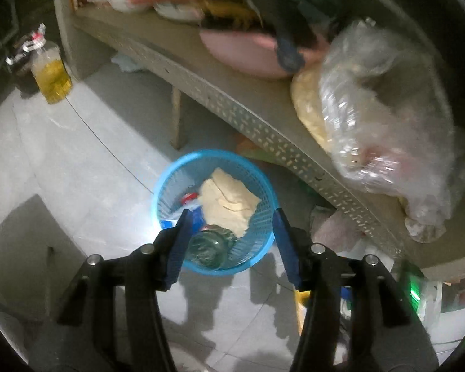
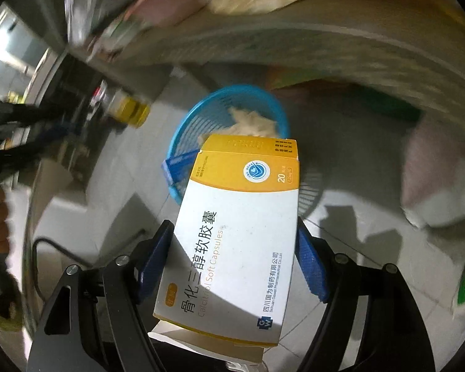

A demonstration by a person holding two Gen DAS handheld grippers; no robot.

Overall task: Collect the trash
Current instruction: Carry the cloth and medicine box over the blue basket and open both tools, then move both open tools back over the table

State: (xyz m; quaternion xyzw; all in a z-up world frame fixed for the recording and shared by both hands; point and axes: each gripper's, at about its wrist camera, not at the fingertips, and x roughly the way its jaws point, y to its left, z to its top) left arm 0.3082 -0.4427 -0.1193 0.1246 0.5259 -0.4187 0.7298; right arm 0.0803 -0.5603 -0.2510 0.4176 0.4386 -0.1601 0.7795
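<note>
A blue mesh basket (image 1: 170, 167) stands on the tiled floor, also seen in the right wrist view as the blue basket (image 2: 201, 114). Inside lie a crumpled beige paper (image 1: 229, 201), a clear bottle (image 1: 209, 249) and some small wrappers. My left gripper (image 1: 231, 214) hovers over the basket's mouth, open, with nothing pressed between its blue pads. My right gripper (image 2: 234, 226) is shut on a white and yellow medicine box (image 2: 238, 217), held above the floor just short of the basket.
A low table with a perforated edge (image 1: 232, 105) runs over the basket's far side, piled with a clear plastic bag (image 1: 387, 124) and a pink bowl (image 1: 248, 55). An oil bottle (image 1: 51, 74) stands on the floor at left. Scraps lie under the table.
</note>
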